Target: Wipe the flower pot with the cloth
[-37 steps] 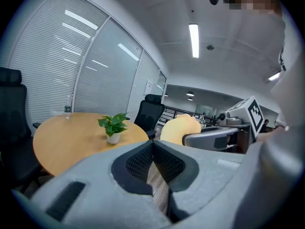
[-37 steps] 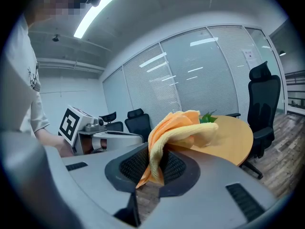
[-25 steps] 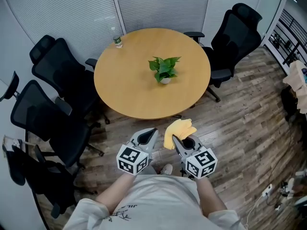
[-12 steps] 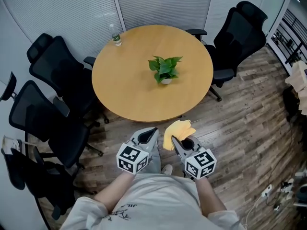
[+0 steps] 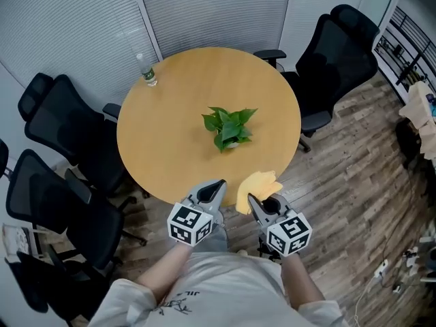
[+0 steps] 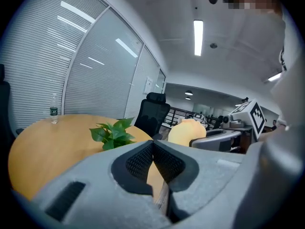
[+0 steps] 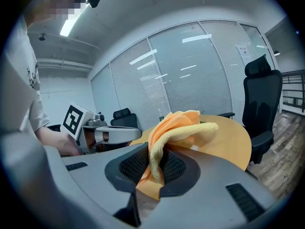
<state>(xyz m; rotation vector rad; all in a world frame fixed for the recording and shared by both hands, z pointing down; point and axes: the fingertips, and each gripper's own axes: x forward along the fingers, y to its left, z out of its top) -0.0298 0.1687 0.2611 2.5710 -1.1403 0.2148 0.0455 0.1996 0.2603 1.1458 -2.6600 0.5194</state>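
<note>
A small white flower pot with a leafy green plant stands near the middle of the round wooden table. The plant also shows in the left gripper view. My right gripper is shut on a yellow-orange cloth at the table's near edge; the cloth bunches up between the jaws. My left gripper is shut with nothing in it, just left of the right one. Both grippers are short of the pot.
A plastic water bottle stands at the table's far left edge. Black office chairs crowd the left side, and another chair sits at the far right. Glass walls with blinds stand behind the table. Wooden flooring lies to the right.
Both grippers have come forward to the table's near edge with the cloth still held. The table and plant now sit closer below me.
</note>
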